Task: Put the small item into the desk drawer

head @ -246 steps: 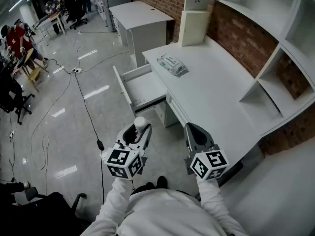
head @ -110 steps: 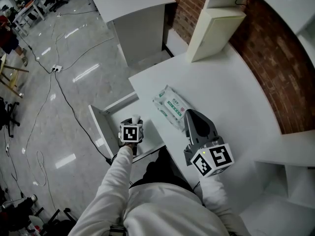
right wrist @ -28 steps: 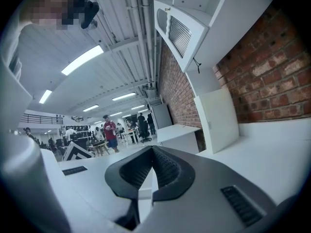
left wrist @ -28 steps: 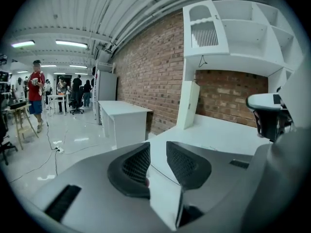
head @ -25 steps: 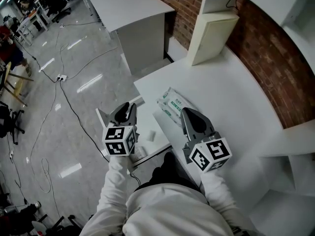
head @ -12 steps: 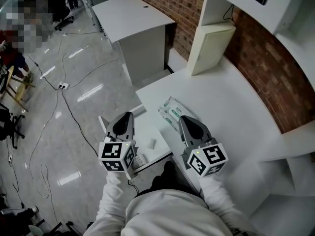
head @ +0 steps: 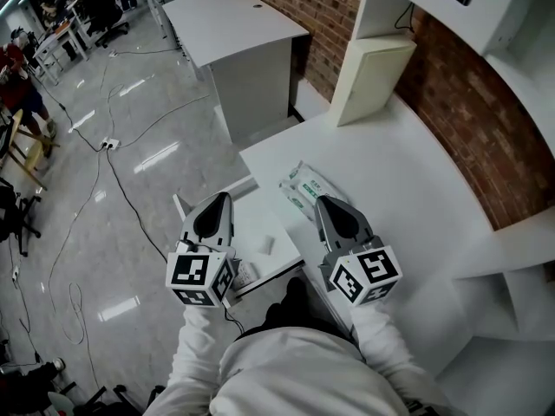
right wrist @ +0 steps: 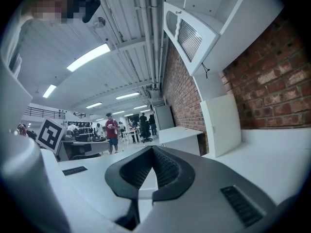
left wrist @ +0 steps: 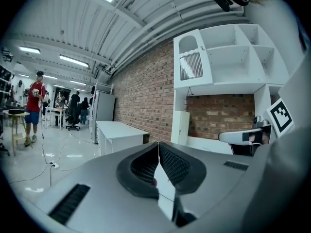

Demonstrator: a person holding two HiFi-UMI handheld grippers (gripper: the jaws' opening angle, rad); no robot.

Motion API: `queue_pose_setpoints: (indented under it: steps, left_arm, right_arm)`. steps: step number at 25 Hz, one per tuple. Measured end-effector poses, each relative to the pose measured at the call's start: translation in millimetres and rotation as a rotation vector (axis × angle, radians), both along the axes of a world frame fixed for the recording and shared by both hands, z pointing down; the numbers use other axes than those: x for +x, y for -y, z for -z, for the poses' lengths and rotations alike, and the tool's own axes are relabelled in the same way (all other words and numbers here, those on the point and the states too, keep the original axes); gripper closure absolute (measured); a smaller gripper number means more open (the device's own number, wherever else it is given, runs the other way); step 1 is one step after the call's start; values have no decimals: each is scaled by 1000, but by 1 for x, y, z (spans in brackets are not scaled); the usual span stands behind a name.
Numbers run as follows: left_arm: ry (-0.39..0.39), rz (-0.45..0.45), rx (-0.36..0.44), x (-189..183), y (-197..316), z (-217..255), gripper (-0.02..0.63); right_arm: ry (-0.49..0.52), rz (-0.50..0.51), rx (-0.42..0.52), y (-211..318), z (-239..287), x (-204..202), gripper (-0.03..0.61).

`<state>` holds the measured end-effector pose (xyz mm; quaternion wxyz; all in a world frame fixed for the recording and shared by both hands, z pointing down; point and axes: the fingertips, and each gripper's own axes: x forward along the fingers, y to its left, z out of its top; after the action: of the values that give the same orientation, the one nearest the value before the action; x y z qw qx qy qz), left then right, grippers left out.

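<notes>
The small white item [head: 267,244] lies on the floor of the open desk drawer [head: 251,219], clear of both grippers. My left gripper [head: 220,198] hovers over the drawer's outer end, left of the item, with its jaws shut and nothing between them. In the left gripper view the left gripper [left wrist: 158,144] shows its pads touching. My right gripper [head: 323,201] is held over the desk's front edge, right of the drawer, also shut and empty. The right gripper view shows the right gripper [right wrist: 152,148] aimed level into the room, pads together.
A pack of wet wipes [head: 303,186] lies on the white desk [head: 408,172] just beyond the right gripper. A white box [head: 373,66] stands at the desk's back by the brick wall. A second desk [head: 238,24] and floor cables [head: 113,189] lie to the left.
The left gripper's jaws have gone from apart to shut. Both grippers have drawn back slightly toward the person. The item stays in the drawer.
</notes>
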<state>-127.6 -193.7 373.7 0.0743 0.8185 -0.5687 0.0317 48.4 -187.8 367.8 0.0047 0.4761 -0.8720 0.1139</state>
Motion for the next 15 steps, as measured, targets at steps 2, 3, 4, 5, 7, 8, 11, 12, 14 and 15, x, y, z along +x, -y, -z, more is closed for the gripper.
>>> queue_pose_setpoints:
  steps: [2,3,4,5,7,8,11,12,14,15]
  left_arm:
    - [-7,1,4,-2,-2,2,591]
    - [-9,1,5,-3,-2,4,591]
    - [-10,1,8,-4,-3,5,591]
    - [-9,0,12,-4,-3,6,591]
    - [-7,-2,18,-5,-4,9,591]
    - [-4,-2,21,-5,-5,10,591]
    - [5,-3,27,-5,-7,10,591]
    - [6,-2,27,-5,-8,10,591]
    - [3,2,27,-6,-8,10,591]
    - [1,4,29,-6,-8,10,591]
  right_arm:
    - [-6,3,6,-1,1,-1,552]
    - [-9,4,8,-2,1,-1,552]
    - [-12,3,9,-3,2,-1,552]
    - [-14,2,10,-3,2,-2,552]
    - [-16,0,12,-4,3,-2,552]
    - [-17,-1,13,-4,3,-2,552]
    - [-19,-1,17,-5,5,-3,552]
    - [-19,-1,17,-5,5,-3,552]
    - [-21,0,17,-5,5,-3,552]
    - [-22,0,17,-5,5,-3,552]
